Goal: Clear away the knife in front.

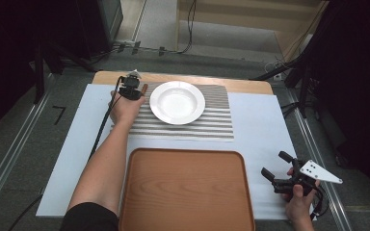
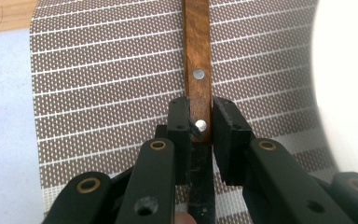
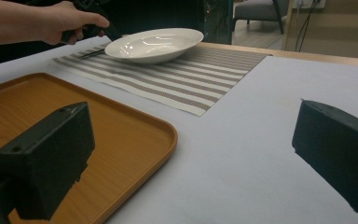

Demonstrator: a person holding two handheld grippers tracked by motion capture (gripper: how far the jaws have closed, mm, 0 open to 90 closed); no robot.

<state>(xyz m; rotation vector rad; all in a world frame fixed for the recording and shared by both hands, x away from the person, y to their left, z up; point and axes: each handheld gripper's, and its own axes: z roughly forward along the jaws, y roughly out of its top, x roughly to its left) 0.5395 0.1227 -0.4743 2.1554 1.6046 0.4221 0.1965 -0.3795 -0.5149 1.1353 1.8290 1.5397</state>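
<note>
A wooden utensil handle with two metal rivets lies on the striped placemat, left of the white plate. My left gripper points down over it, and its black pads press on both sides of the handle near the lower rivet. In the high view the left gripper is at the placemat's far left corner, with the handle tip showing beside it. My right gripper rests near the table's right front edge. Its jaws stand wide apart with nothing between them.
A brown wooden tray lies bare at the front centre, just left of the right gripper. The white table cover runs between tray, placemat and right edge. The plate sits on the placemat beyond the tray's rim.
</note>
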